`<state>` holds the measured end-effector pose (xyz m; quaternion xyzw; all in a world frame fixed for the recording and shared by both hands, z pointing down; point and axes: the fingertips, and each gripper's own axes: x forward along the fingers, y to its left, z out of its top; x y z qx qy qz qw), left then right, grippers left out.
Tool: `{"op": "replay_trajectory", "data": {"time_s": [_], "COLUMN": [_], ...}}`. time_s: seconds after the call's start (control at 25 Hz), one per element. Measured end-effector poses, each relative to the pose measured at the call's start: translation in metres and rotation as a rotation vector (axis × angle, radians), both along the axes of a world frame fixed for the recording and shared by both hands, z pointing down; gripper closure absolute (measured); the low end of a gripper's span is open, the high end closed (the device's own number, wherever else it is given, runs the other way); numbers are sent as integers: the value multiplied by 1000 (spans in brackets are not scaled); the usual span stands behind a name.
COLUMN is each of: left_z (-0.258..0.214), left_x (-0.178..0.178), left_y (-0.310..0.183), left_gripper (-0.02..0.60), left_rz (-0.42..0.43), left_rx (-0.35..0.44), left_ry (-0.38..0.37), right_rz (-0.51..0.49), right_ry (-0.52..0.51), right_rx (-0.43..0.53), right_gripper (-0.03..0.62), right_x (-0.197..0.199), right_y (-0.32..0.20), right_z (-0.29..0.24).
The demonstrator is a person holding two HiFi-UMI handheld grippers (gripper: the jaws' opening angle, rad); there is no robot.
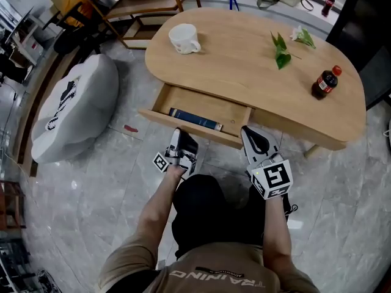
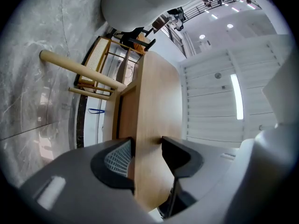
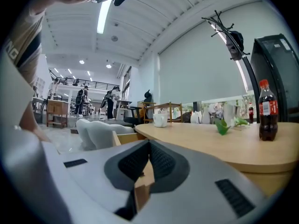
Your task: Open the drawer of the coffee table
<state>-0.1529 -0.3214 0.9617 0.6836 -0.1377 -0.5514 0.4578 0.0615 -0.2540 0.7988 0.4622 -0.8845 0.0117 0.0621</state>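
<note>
The light wooden coffee table (image 1: 244, 72) has its drawer (image 1: 204, 105) pulled out toward me, and a dark blue book (image 1: 195, 119) lies inside. My left gripper (image 1: 179, 134) is at the drawer's front panel (image 1: 183, 126). In the left gripper view that panel (image 2: 156, 101) fills the gap of the left gripper (image 2: 147, 146), and both pads lie against it. My right gripper (image 1: 246, 132) hovers by the front panel's right end. In the right gripper view, the right gripper (image 3: 148, 146) has its tips together and nothing is clamped.
On the tabletop stand a white mug (image 1: 183, 39), a cola bottle (image 1: 325, 82) and green leaves (image 1: 281, 50). A grey pouf (image 1: 76, 105) sits on the marble floor to the left. A wooden chair (image 1: 146, 5) stands behind the table. My knees are just below the drawer.
</note>
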Motion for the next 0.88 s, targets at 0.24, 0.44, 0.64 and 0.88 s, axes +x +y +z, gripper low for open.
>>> {"op": "replay_trajectory", "data": {"time_s": [0.24,0.44,0.64,0.88], "left_z": [7,17,19,28], "left_x": [-5,-9,-10,-6], "left_y": [9,11,12,12], "left_gripper": [382,380,382,380], "left_rz": [-11,-42,-51,-44], "left_rx": [-6,1,37,33], "left_ry": [16,59,80,73], "right_rz": [-10,-8,-5,-12], "right_ry": [-3,7,13,14], "right_rx": [-5,-15,-21,-28], "right_gripper": [589,589,589,589], "right_x": [-5,-4,-1,-3], "right_y": [-4,-7,-12,-15], "right_z": [3,6,10,15]}}
